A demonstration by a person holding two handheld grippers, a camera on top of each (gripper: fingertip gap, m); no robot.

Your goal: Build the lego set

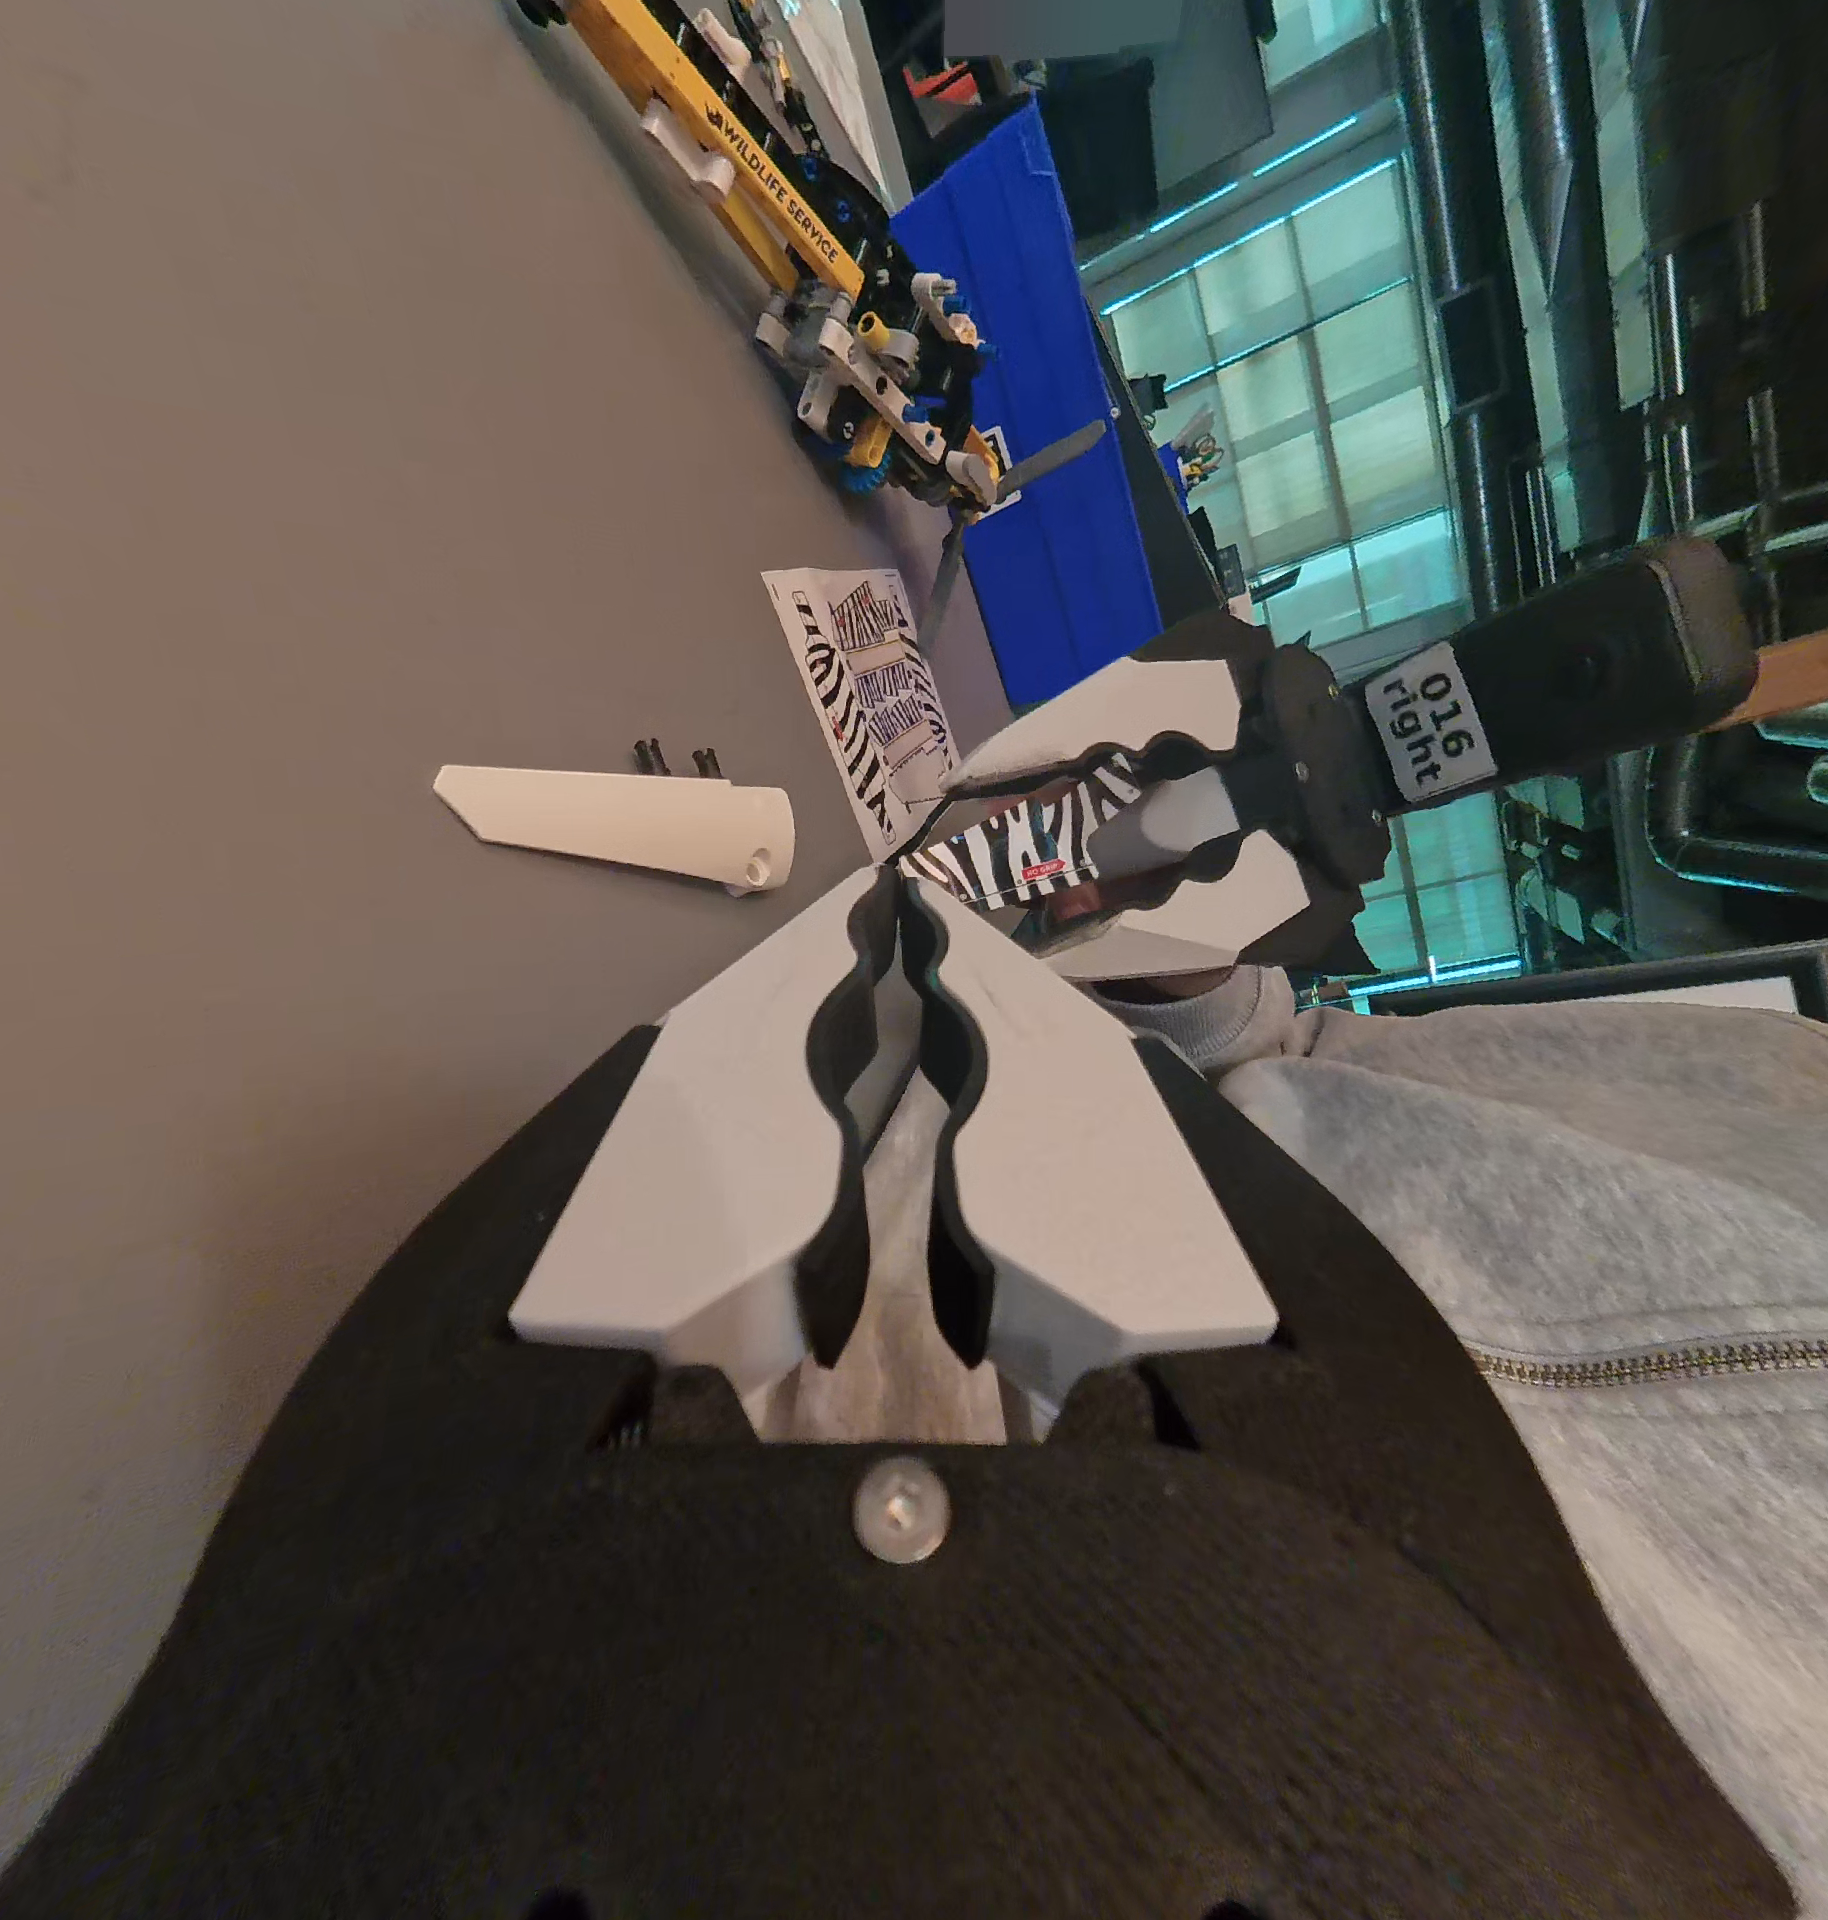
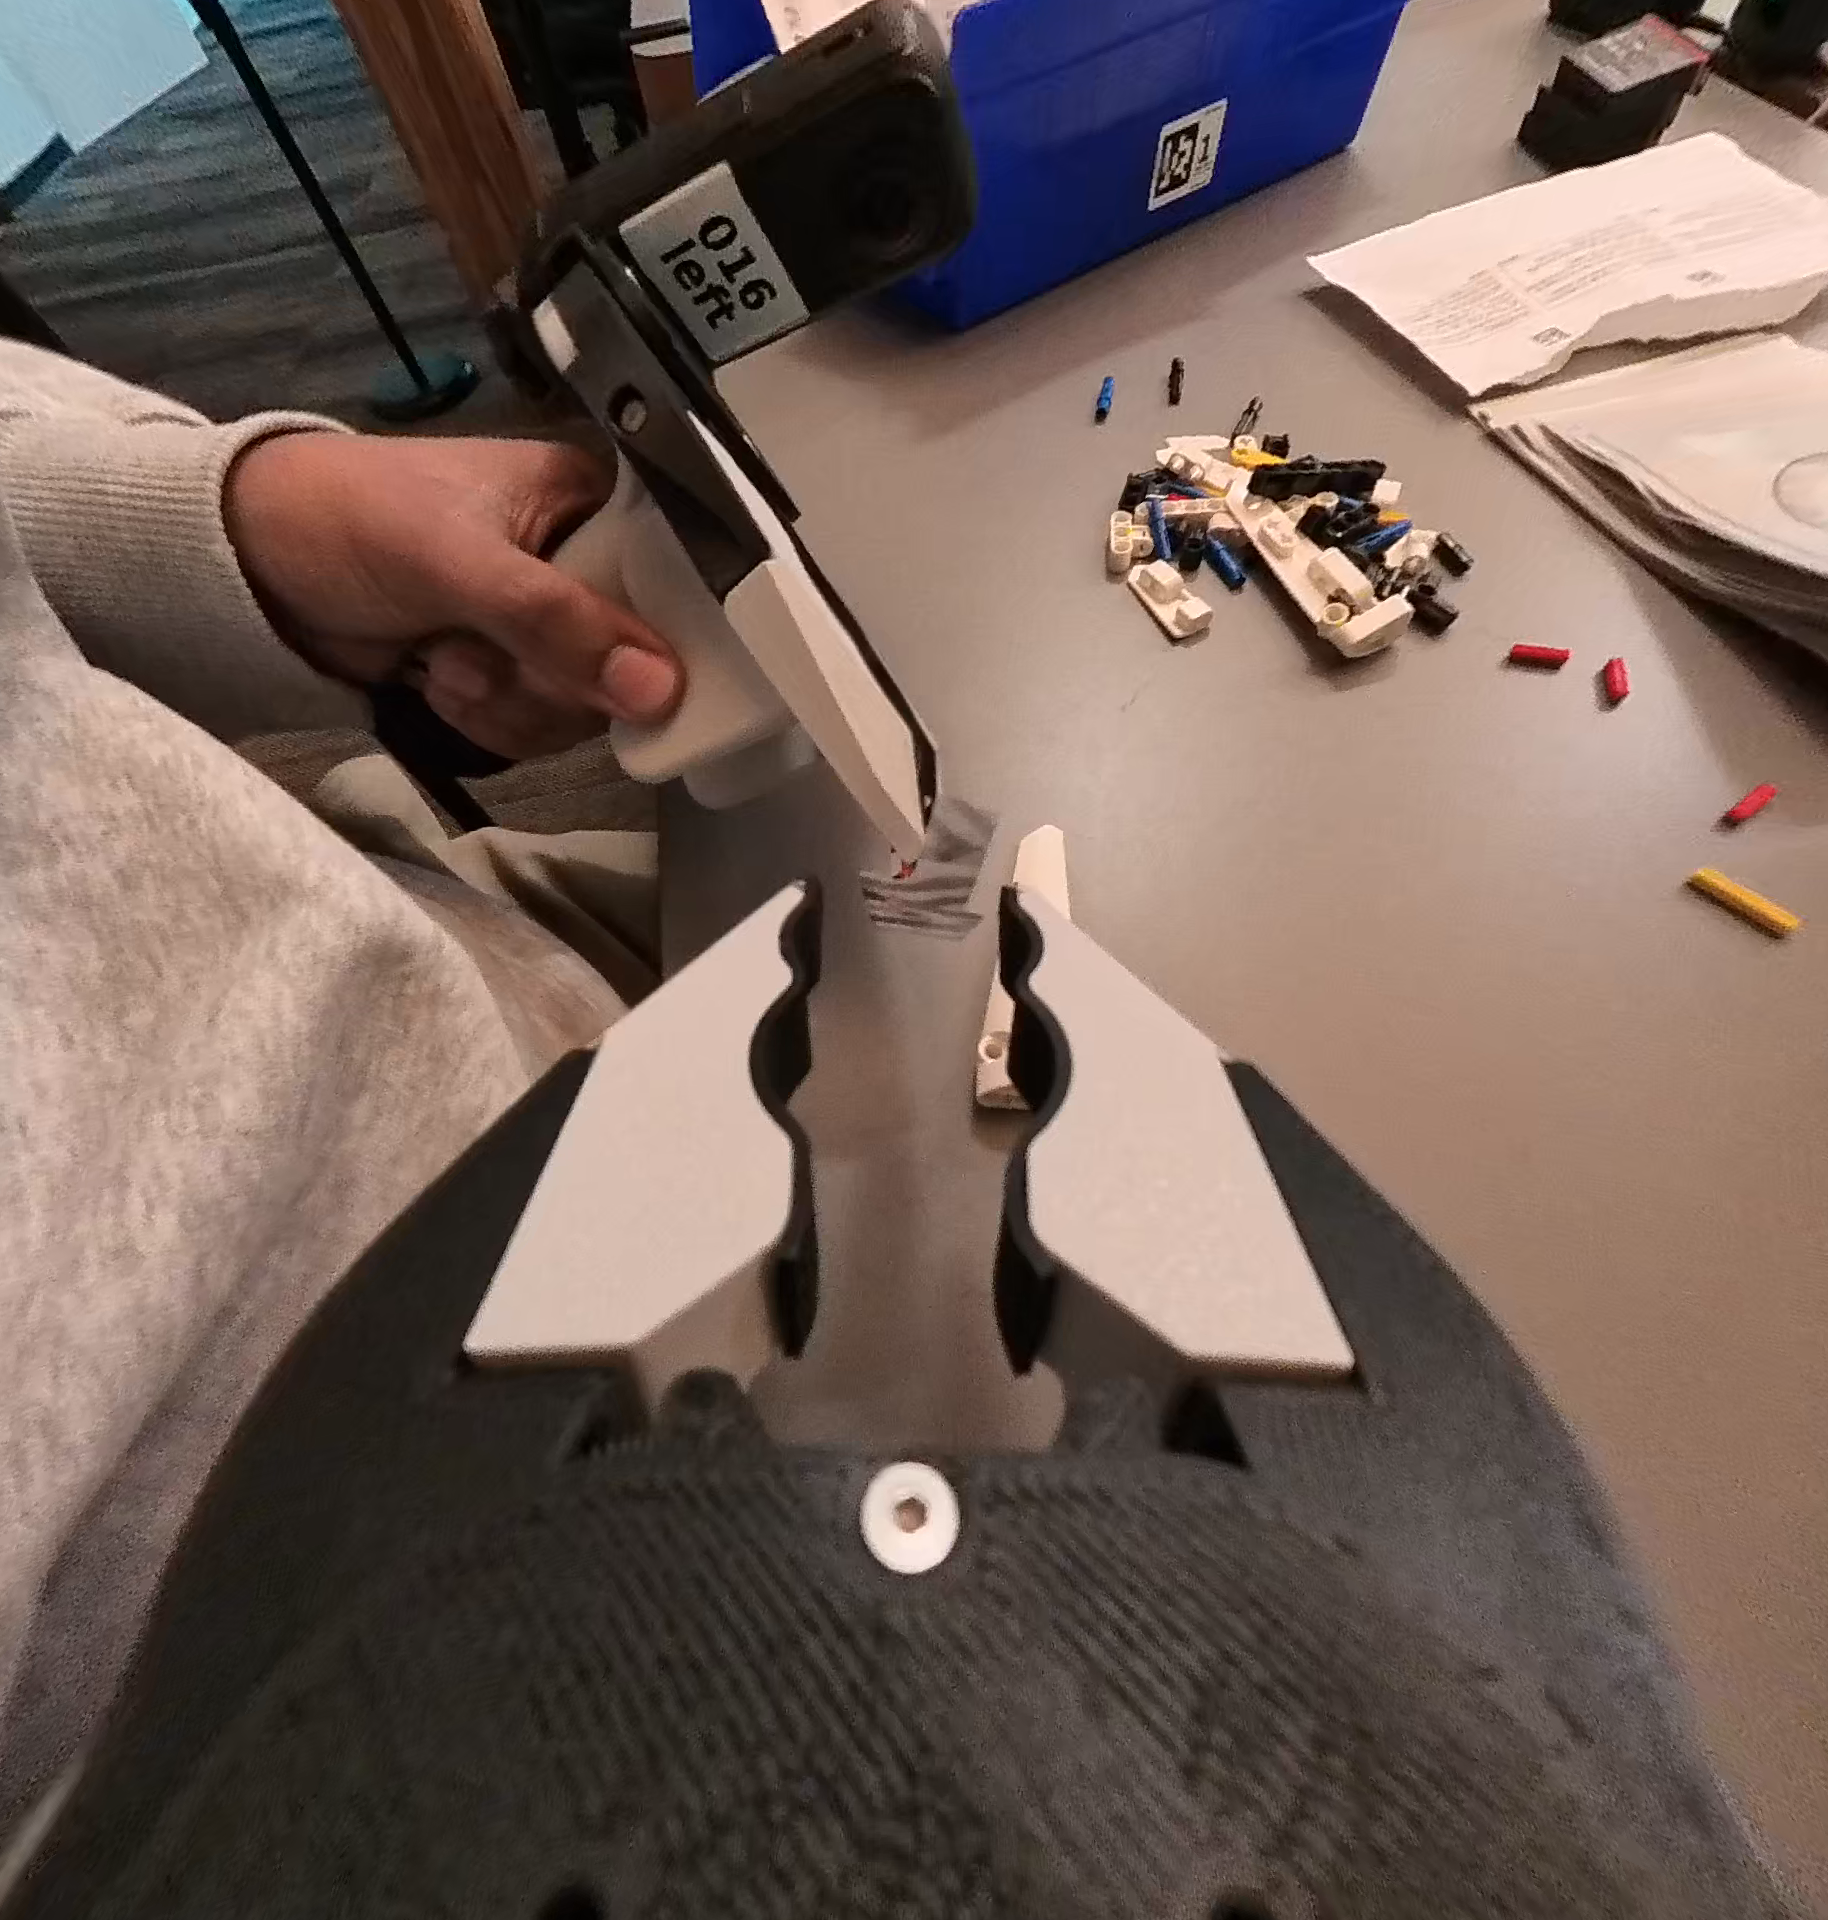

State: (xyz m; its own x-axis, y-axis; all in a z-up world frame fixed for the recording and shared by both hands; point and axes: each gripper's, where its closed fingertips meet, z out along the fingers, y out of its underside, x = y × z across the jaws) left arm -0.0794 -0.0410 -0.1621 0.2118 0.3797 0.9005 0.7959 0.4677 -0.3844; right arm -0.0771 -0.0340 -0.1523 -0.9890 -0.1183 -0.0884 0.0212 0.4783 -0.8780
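Left wrist view. The left gripper [image 1: 894, 883] has its fingers pressed together at the tips, pinching the corner of a zebra-striped sticker [image 1: 1003, 842]. The sticker hangs in the air above the grey table [image 1: 266, 520] and runs between the spread fingers of the right gripper [image 1: 936, 831], which do not close on it. A white panel [image 1: 619, 821] lies flat on the table to the left, two black pins [image 1: 676, 756] just beyond it. A sticker sheet [image 1: 868, 696] lies farther off, and the partly built lego model [image 1: 858, 343], yellow, black and white, sits at the far end beside a blue bin [image 1: 1035, 436].

Right wrist view. The right gripper [image 2: 905, 904] is open, its fingers well apart. Between and beyond their tips the sticker [image 2: 931, 883] appears blurred, held at the closed tip of the left gripper [image 2: 910, 831], which a hand [image 2: 442, 582] grips. The white panel [image 2: 1024, 966] lies on the table [image 2: 1305, 1039] just beside the right finger. A pile of loose parts [image 2: 1284, 540] lies far right, with red pieces [image 2: 1538, 655] and a yellow piece [image 2: 1741, 902] scattered near it, and paper sheets [image 2: 1596, 260] beyond.
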